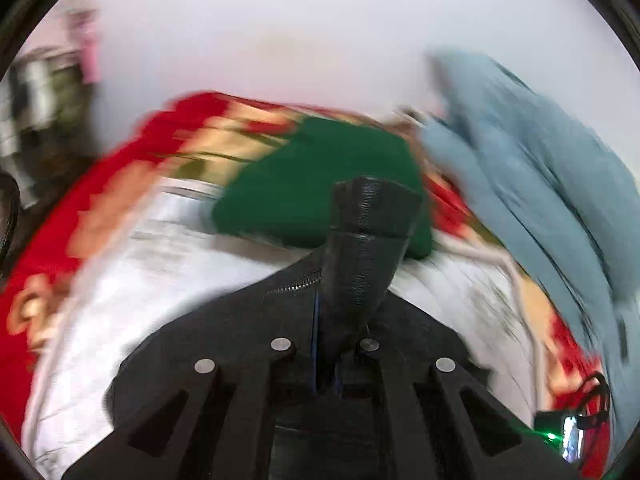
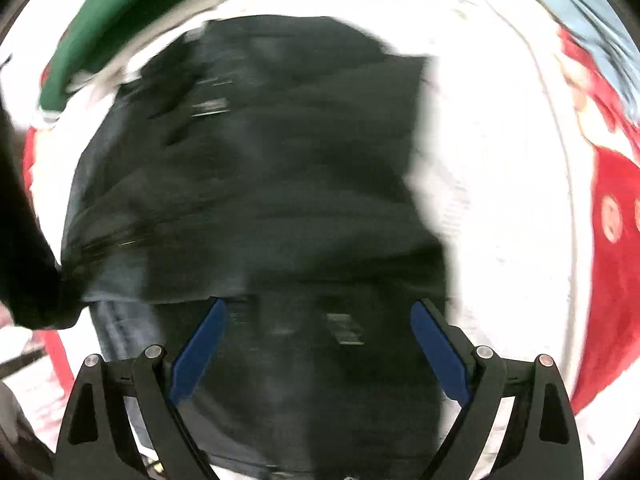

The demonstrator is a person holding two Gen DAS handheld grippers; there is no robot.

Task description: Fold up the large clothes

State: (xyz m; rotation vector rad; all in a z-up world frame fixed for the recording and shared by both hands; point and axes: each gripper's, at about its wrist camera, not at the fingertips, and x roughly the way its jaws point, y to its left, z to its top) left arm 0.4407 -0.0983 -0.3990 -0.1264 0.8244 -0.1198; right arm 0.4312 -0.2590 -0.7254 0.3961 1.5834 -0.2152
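Note:
A black zipped garment (image 2: 256, 184) lies spread on a white sheet (image 2: 500, 184). Both views are motion-blurred. My left gripper (image 1: 326, 344) is shut on the black garment (image 1: 248, 320), pinching a fold that bunches up between the fingers, near its zipper (image 1: 298, 286). My right gripper (image 2: 318, 340) is open and empty, its blue pads (image 2: 198, 354) spread wide just above the near part of the black garment.
A folded green garment (image 1: 320, 188) lies beyond the black one, also in the right wrist view (image 2: 120, 12). A light blue garment (image 1: 540, 168) is heaped at the right. A red patterned blanket (image 1: 60, 240) surrounds the white sheet (image 1: 140, 280). A small device with a green light (image 1: 568, 432) sits at the lower right.

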